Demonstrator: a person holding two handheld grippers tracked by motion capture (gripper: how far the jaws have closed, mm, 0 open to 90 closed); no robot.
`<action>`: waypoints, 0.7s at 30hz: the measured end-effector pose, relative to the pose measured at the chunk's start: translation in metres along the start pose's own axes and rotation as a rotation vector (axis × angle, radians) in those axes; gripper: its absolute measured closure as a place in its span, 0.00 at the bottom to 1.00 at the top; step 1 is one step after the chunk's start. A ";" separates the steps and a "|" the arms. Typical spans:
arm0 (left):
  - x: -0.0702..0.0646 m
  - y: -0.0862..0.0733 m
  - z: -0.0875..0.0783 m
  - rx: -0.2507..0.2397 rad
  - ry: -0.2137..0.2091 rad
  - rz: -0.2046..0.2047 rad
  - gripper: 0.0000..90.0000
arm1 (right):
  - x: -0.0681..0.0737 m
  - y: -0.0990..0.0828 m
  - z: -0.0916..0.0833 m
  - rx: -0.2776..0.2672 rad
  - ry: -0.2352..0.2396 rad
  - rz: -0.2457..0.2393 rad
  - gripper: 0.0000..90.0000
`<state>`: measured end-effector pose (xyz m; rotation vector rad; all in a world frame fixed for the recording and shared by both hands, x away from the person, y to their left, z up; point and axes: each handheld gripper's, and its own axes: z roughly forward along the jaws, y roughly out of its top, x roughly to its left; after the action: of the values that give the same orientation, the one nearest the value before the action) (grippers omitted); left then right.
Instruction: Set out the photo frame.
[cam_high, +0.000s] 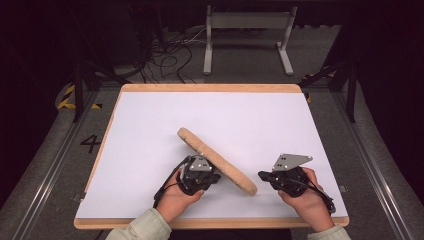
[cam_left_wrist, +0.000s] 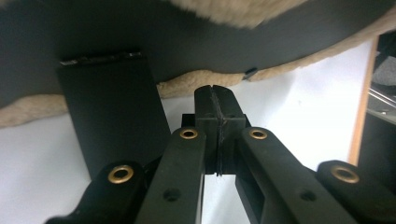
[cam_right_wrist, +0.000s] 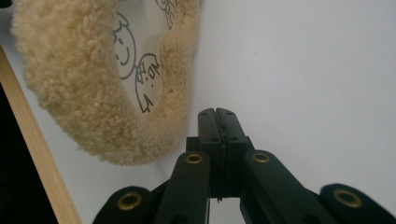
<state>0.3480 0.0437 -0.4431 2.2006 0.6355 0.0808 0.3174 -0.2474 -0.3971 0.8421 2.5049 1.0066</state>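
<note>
With both sets of jaws clenched on nothing, the left gripper (cam_high: 212, 175) seemed to be propping the fleece-rimmed round frame (cam_high: 216, 160) tilted on edge above the white table (cam_high: 150, 130), while the right gripper (cam_high: 264, 176) waited beside its lower rim, so next likely came steadying it.

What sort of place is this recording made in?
Probably a lab recording station: a wood-edged white table on a dark floor, loose cables behind it, hazard tape, and a grey metal stand.
</note>
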 end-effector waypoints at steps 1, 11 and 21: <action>0.000 0.000 0.001 0.001 -0.001 -0.004 1.00 | 0.000 0.000 -0.001 -0.002 -0.003 0.001 1.00; 0.002 -0.003 0.016 0.028 0.053 -0.087 1.00 | 0.001 -0.001 -0.002 -0.005 -0.010 0.000 1.00; 0.011 -0.004 0.009 0.046 0.116 -0.087 1.00 | 0.002 -0.001 -0.003 -0.006 -0.011 -0.005 1.00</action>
<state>0.3582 0.0446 -0.4530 2.2213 0.8040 0.1503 0.3143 -0.2482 -0.3955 0.8365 2.4919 1.0048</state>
